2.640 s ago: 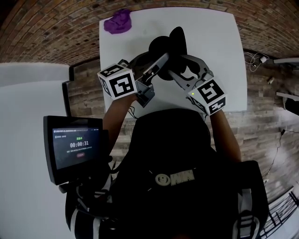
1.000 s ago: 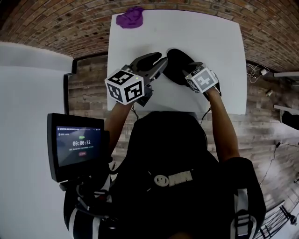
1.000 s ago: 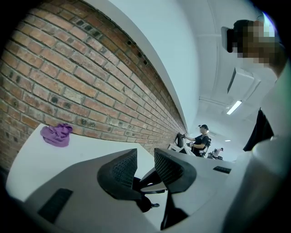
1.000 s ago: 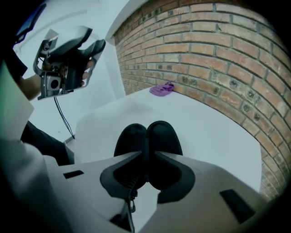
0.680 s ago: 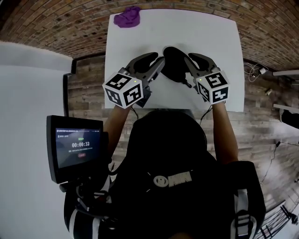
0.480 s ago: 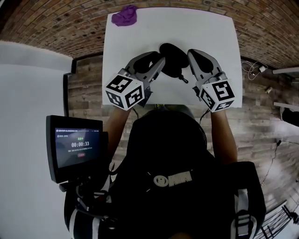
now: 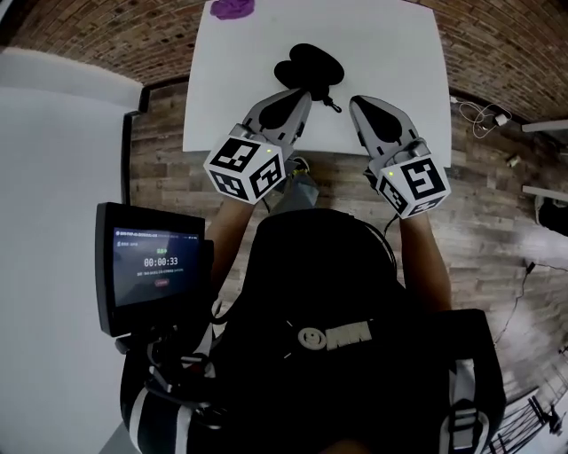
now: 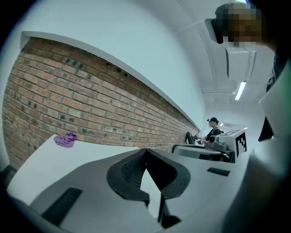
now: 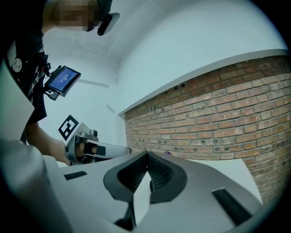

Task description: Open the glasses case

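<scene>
The black glasses case [image 7: 306,64] lies on the white table [image 7: 390,53], its two rounded halves spread side by side, a small strap [image 7: 330,102] trailing toward me. My left gripper [image 7: 304,92] hovers just short of the case, near the table's front edge, and its jaws have just closed on nothing. My right gripper [image 7: 355,101] is to the right of the strap, clear of the case, also just closed and empty. In the left gripper view the gripper [image 8: 145,150] has its pads together over bare table. In the right gripper view the gripper [image 9: 146,155] looks the same. Neither gripper view shows the case.
A purple cloth [image 7: 232,8] lies at the table's far left corner, also seen as a purple cloth [image 8: 66,139] against the brick wall. A monitor [image 7: 153,264] hangs at my left. Wooden floor borders the table's front edge. A distant person [image 8: 213,131] sits beyond the right gripper.
Both grippers have drawn back from the case toward me, and their jaws have gone from apart to together. The case stays on the table, farther from the grippers.
</scene>
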`<state>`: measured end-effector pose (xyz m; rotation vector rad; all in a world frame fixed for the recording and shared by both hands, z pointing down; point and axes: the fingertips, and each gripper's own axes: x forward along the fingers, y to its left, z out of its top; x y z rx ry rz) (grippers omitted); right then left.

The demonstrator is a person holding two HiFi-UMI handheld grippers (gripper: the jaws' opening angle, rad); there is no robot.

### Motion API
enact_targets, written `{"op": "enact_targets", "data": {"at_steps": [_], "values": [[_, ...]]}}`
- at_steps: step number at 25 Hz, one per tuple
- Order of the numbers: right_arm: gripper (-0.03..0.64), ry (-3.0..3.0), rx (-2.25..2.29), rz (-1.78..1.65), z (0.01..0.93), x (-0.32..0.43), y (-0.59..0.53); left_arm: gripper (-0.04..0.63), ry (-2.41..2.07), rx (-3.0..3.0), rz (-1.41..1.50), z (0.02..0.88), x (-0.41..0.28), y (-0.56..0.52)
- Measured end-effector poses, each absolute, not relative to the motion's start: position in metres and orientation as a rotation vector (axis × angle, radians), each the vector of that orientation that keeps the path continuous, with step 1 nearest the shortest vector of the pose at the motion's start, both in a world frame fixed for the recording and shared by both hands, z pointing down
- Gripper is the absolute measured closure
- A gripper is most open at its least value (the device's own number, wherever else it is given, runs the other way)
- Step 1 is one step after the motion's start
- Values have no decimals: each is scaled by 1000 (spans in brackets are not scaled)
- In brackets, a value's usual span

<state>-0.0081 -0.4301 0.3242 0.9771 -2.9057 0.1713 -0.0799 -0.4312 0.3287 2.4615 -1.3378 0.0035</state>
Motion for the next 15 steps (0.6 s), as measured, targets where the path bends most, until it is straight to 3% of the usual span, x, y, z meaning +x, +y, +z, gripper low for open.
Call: {"op": "enact_targets", "data": {"at_steps": [8, 15], "values": [[610, -2964, 900, 205, 323, 11, -322, 590, -1384, 2411, 19, 336, -50, -315], [609, -2944, 826, 269, 332, 0, -306, 591, -1360, 2373, 40, 342, -48, -306]]}}
